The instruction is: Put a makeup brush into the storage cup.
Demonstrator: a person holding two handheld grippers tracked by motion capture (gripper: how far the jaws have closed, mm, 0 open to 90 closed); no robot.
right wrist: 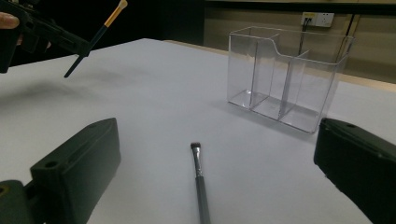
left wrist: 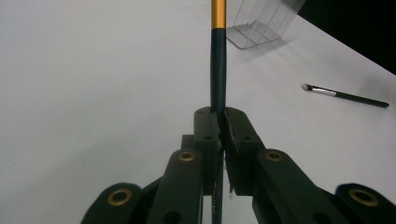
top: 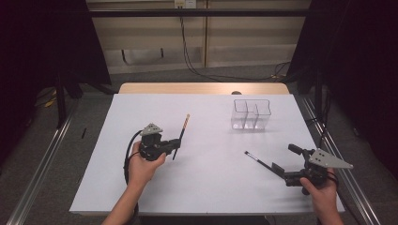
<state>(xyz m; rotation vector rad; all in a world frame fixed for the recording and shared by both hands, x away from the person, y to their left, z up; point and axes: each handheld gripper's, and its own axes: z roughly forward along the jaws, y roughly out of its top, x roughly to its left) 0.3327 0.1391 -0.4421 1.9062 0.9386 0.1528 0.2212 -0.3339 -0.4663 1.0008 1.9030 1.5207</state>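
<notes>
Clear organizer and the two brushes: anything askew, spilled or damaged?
Nothing stands out. The clear organizer stands upright and empty at the far right of the table. The left gripper is shut on the gold-banded brush, held clear of the table. The silver-ferruled brush lies flat between the right gripper's open jaws.

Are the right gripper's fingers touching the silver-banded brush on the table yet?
Apart. In the right gripper view the fingers stand wide open, with bare table on both sides of the brush lying between them.

Gold-banded brush (left wrist: 218,51) head cut off by top edge.
</notes>
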